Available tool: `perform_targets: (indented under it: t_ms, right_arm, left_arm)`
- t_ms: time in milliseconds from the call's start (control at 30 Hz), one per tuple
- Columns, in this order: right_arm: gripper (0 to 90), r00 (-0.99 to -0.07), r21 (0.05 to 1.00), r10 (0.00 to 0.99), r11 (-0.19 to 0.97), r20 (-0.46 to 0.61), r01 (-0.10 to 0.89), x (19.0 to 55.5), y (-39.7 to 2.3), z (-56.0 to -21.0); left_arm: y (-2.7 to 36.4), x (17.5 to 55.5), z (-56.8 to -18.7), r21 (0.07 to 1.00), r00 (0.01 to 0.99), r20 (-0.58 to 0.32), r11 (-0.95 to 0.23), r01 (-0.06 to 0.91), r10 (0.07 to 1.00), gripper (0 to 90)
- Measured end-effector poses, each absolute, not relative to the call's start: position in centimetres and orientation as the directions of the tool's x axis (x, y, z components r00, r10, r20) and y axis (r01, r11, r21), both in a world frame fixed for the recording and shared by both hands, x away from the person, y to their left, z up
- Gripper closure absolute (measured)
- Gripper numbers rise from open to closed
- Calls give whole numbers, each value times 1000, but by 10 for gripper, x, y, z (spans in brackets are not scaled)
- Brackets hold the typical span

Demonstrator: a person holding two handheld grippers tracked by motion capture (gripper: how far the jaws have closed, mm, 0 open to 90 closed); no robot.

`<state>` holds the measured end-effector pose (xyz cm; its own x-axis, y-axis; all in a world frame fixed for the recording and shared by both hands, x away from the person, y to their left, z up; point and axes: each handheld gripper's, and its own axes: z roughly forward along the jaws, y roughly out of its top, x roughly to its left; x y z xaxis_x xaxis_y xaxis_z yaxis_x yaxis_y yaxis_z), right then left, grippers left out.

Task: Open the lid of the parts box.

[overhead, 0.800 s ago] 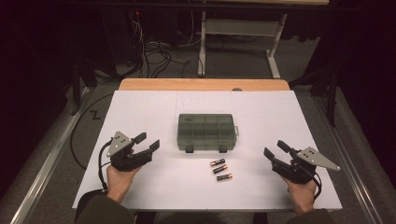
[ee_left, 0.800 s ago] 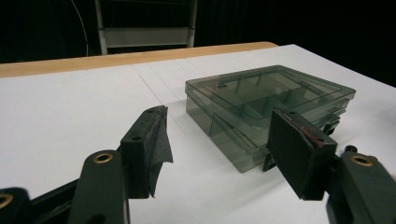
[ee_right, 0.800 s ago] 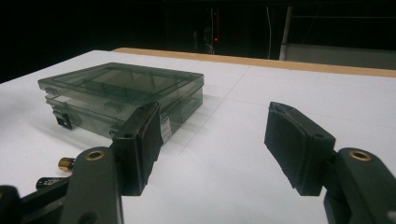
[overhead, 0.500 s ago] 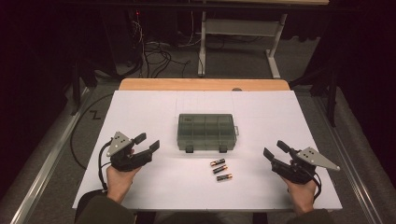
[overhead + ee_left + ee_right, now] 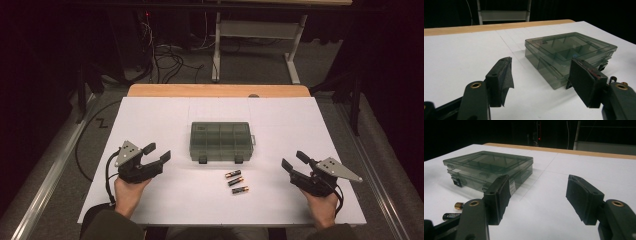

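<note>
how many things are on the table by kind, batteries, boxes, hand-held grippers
batteries: 3
compartment box, lid closed: 1
hand-held grippers, left and right, both open: 2
total: 6

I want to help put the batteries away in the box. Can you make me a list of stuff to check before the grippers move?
1. Left gripper open with nothing between its jaws: ok.
2. Right gripper open with nothing between its jaws: ok.
3. Three batteries lie loose on the white table, apart from both grippers and easy to reach: ok.
4. Green box sits flat between the grippers, just behind the batteries: ok.
5. Box lid open to take batteries: not ok, the lid lies shut and both front latches look down.
6. Compartments inside the box free: cannot tell through the tinted lid.
</note>
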<state>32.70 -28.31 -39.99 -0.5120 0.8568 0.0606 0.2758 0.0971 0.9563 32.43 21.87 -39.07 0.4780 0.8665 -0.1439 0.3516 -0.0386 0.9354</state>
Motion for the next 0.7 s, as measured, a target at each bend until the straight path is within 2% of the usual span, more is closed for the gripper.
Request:
perform_targets:
  t_ms: [167, 333, 700]
  right_arm:
    - [388, -509, 958, 858, 88, 67, 273, 327, -284, -399]
    - [393, -509, 955, 859, 94, 66, 282, 328, -282, -399]
    - [408, -508, 954, 858, 86, 75, 286, 331, -280, -398]
  left_arm:
    - [218, 323, -390, 937, 480, -147, -34, 347, 865, 380]
    - [214, 323, -390, 933, 468, -119, -62, 353, 875, 361]
    - [213, 327, -391, 927, 484, -145, -52, 371, 863, 409]
